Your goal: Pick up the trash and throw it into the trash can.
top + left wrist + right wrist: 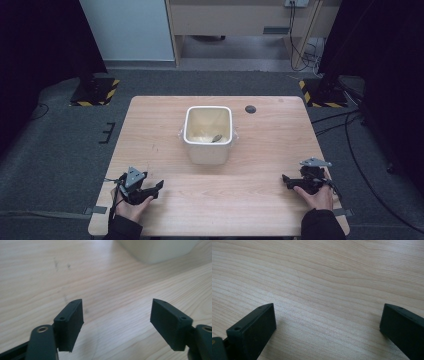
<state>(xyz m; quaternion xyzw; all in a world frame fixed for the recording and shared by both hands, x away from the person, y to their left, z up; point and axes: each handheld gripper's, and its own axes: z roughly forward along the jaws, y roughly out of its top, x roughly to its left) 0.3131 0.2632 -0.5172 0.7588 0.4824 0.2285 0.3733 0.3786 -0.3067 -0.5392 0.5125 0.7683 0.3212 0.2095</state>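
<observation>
A white square container [208, 134] with rounded corners stands upright and open-topped near the middle of the wooden bench [150, 130], a little toward its far edge. Small lugs stick out from its left and right sides near the rim. Inside, on the pale bottom, lies a small dark object [217, 138], too small to identify. In the left gripper view the container's lower wall [155, 250] shows blurred at the top edge
</observation>
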